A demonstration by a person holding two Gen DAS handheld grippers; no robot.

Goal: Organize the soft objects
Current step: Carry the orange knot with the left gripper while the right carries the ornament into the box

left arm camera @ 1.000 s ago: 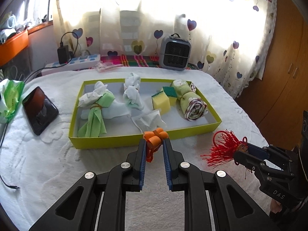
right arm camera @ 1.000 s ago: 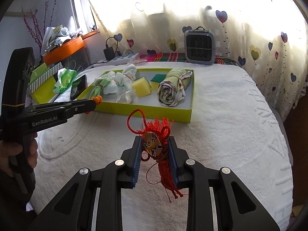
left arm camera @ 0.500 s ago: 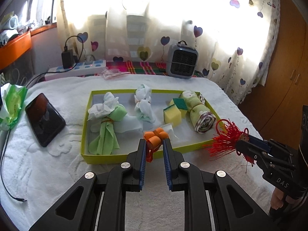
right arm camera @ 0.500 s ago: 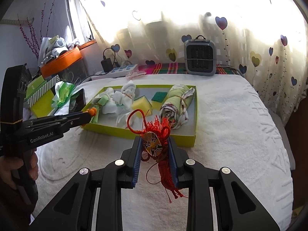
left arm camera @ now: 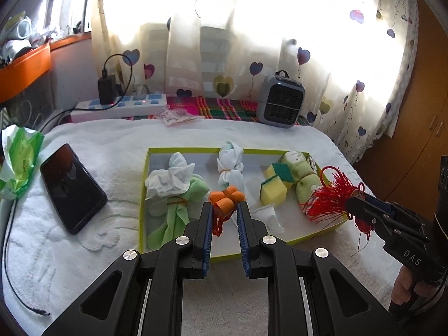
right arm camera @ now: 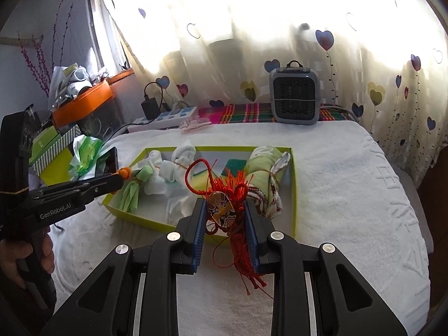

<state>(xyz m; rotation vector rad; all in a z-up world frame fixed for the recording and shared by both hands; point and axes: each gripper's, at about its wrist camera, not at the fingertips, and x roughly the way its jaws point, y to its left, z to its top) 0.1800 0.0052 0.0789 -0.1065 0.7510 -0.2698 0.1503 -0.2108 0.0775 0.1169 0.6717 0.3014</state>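
Observation:
My left gripper (left arm camera: 223, 210) is shut on a small orange bundle (left arm camera: 226, 200) tied with a band, held over the near rim of the yellow-green tray (left arm camera: 179, 150). My right gripper (right arm camera: 224, 210) is shut on a red tassel ornament (right arm camera: 224, 208) with a painted mask disc, its threads hanging below the fingers, above the tray's (right arm camera: 294, 184) front edge. In the tray lie a green and white cloth bundle (left arm camera: 176, 196), a white knotted cloth (left arm camera: 230, 162), a yellow sponge (left arm camera: 273, 190) and a rolled green towel (left arm camera: 303, 179). In the left wrist view the right gripper (left arm camera: 355, 204) carries the tassel (left arm camera: 327, 198) at the tray's right corner.
A black phone (left arm camera: 71, 187) and a green-white wrapper (left arm camera: 19, 159) lie left of the tray on the white towel. At the back stand a grey fan heater (left arm camera: 281, 102) and a power strip (left arm camera: 120, 107) with a charger. An orange shelf (right arm camera: 84, 106) sits far left.
Both grippers have moved forward over the towel toward the tray, each keeping its object. The orange bundle and the tassel now hang over the tray's near edge.

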